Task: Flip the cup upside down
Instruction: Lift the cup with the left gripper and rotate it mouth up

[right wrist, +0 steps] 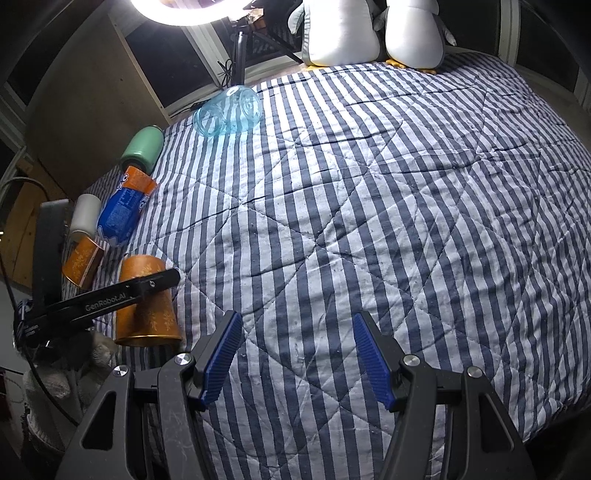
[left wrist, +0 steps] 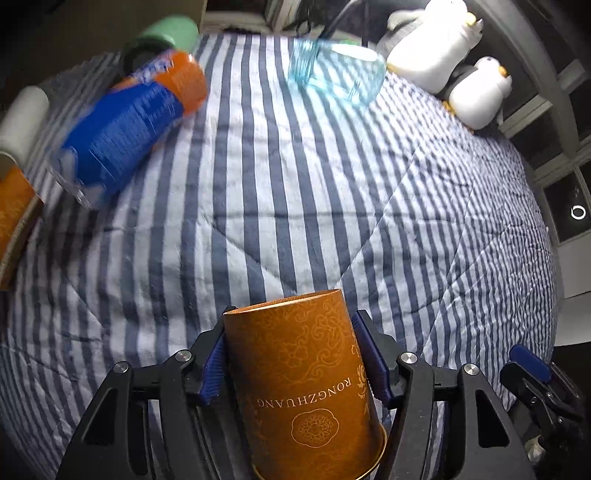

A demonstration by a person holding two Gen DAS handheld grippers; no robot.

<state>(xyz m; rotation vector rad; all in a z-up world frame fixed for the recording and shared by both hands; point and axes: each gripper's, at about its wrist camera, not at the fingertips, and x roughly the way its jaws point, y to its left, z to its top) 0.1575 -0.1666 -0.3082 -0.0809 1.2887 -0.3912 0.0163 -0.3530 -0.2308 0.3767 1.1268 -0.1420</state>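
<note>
An orange paper cup (left wrist: 306,376) with gold ornaments and lettering sits between the blue pads of my left gripper (left wrist: 295,317), which is shut on its sides. Its narrow closed end points away from the camera and its gold-edged wide rim lies nearest the lens. In the right wrist view the same cup (right wrist: 147,317) is at the bed's left edge, rim toward the bottom of the picture, with one black left finger (right wrist: 147,286) across it. I cannot tell whether it touches the quilt. My right gripper (right wrist: 297,321) hangs open over the striped quilt (right wrist: 369,203), nothing between its pads.
Along the left side lie a blue-and-orange bottle (right wrist: 123,210), a green flask (right wrist: 142,147), a white cylinder (right wrist: 85,214) and an orange carton (right wrist: 79,266). A clear blue jar (right wrist: 229,110) lies at the far edge. Two plush penguins (right wrist: 340,29) sit at the back.
</note>
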